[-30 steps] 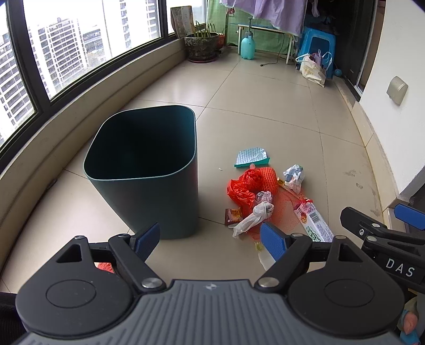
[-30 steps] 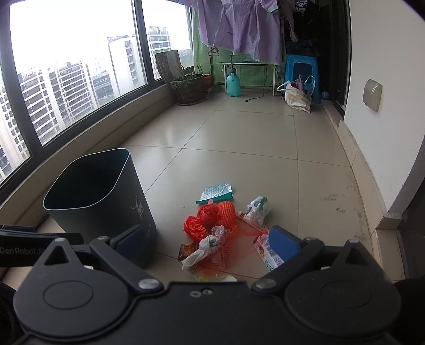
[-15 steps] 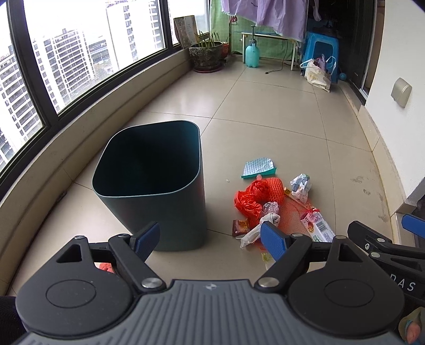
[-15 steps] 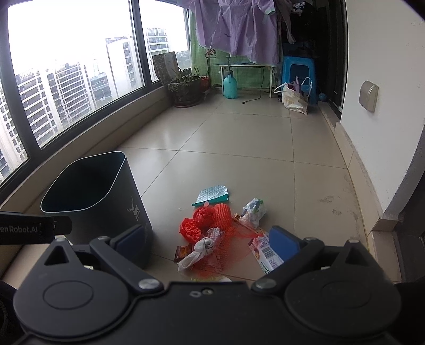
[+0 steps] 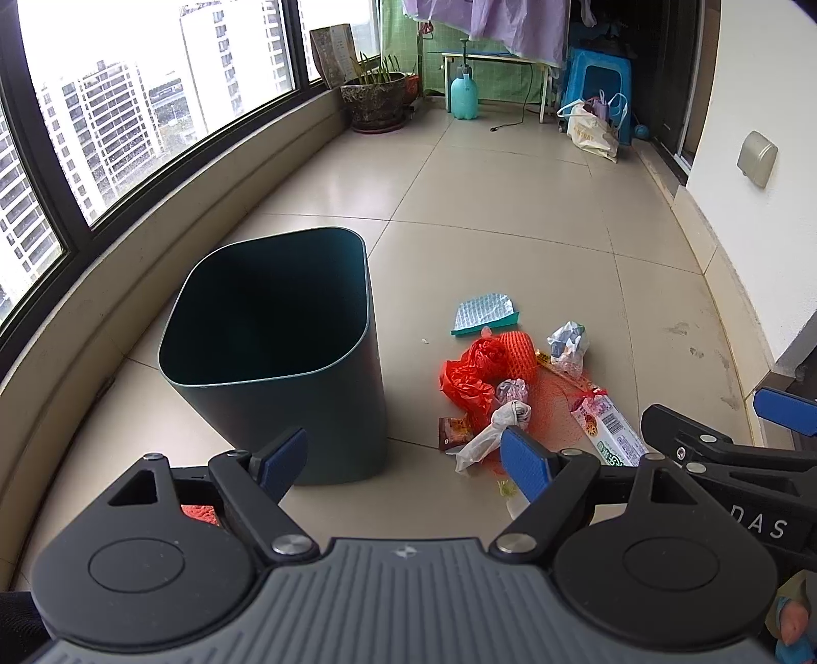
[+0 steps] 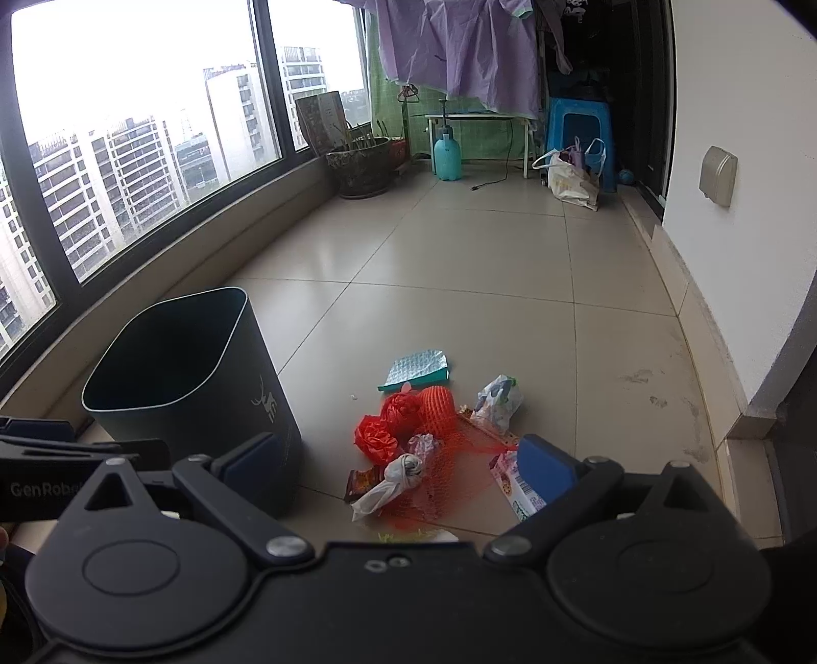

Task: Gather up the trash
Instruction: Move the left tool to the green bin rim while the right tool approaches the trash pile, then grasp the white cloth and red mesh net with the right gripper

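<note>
Dark green plastic forms the trash bin (image 5: 275, 357), which stands upright on the tiled floor (image 5: 510, 204) with its mouth open; its inside is too dark to show any contents. In the right wrist view the same bin (image 6: 189, 388) bears a pale emblem on its side wall.

Just right of the bin lies the trash pile, all of it on the floor. Its parts, from far to near: a teal patterned packet (image 5: 485, 314) (lying flat, slightly apart from the rest); an orange-red foam net sleeve (image 5: 515, 352) touching a crumpled red plastic bag (image 5: 467, 380); a crumpled white-and-blue wrapper (image 5: 567, 345) to the right; a knotted white plastic bag (image 5: 493, 429) lying over a red mesh net (image 5: 561, 413); a small brown snack wrapper (image 5: 452, 431) beside the bag; and a white printed package (image 5: 610, 431) at the right edge of the net.

The left tool (image 5: 403, 457) is held above the floor, near the bin, its blue-padded fingers (image 5: 283, 457) spread wide and holding nothing. The right tool (image 6: 403, 462) is likewise spread and empty, with the knotted bag and net showing between its fingers (image 6: 544, 467). Each tool appears at the edge of the other's view.

Background: a potted plant (image 5: 375, 99), a teal spray bottle (image 5: 463, 97), a blue stool (image 5: 595, 76) and a white carrier bag (image 5: 592, 130) stand at the far end, under hanging purple cloth (image 6: 459, 46).
</note>
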